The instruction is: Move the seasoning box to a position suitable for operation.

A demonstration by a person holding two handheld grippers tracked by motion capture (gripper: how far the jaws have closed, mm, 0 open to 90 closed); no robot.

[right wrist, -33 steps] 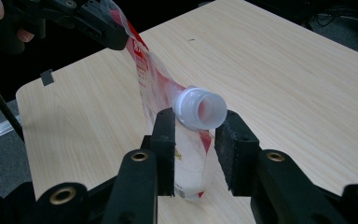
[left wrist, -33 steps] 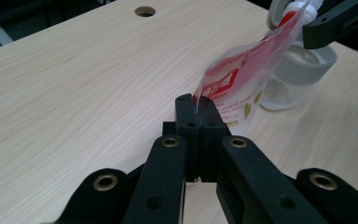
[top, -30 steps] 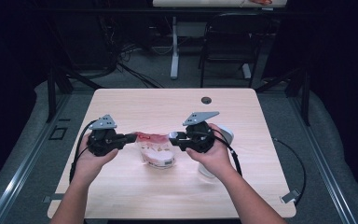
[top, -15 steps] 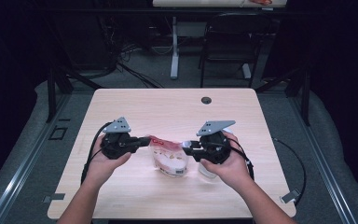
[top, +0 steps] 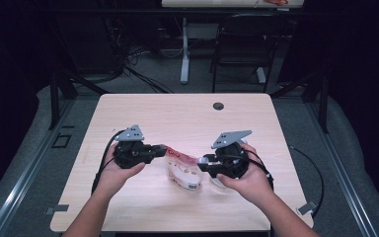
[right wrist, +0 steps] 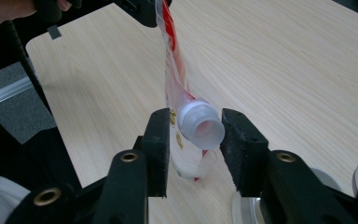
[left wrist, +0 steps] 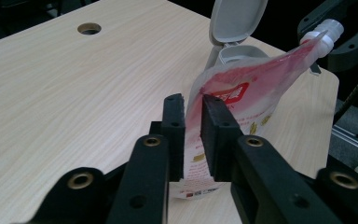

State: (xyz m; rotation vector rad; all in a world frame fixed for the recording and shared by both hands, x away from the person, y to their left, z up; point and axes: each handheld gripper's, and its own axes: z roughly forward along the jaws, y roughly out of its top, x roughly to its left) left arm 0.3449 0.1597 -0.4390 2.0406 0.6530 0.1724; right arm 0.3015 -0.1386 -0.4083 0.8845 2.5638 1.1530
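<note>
Pouch [top: 180, 159], red and white, hangs stretched over the table [top: 177, 118] btwn both hands. Left gripper [left wrist: 193, 123] is clamped on its flat end. Right gripper [right wrist: 193, 140] has just opened; jaws straddle the white spout [right wrist: 200, 125], pads clear. Open container [left wrist: 235, 46] sits just past the spout.

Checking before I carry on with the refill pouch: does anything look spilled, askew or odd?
No spill visible. The pouch is stretched between both grippers, its uncapped spout sitting between the right gripper's jaws with a gap at one side. The container stands open-lidded.
</note>
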